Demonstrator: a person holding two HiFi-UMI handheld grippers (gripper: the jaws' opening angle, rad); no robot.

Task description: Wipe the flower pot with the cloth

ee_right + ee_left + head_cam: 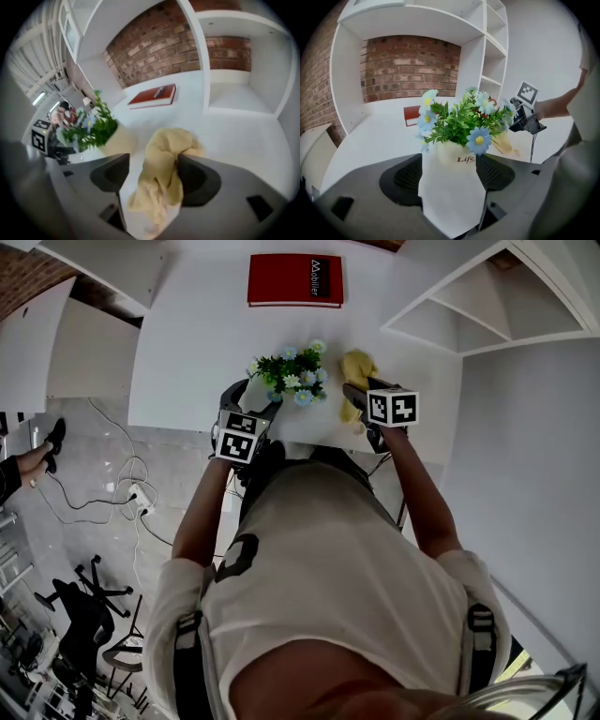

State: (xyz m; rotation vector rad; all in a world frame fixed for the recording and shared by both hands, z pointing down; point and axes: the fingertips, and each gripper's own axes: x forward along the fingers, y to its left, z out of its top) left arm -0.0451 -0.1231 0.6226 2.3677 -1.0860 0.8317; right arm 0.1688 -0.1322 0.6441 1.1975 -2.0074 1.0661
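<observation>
White table (pixel 197 343) ahead, both arms outstretched, left gripper (pixel 450 161) fingers spread flanking flower pot (pixel 457 157), right gripper (pixel 153 159) fingers released around cloth (pixel 161 178).

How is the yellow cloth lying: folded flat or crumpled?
Crumpled. The cloth lies in a loose heap on the white table, with uneven folds, no flat layers.
</observation>
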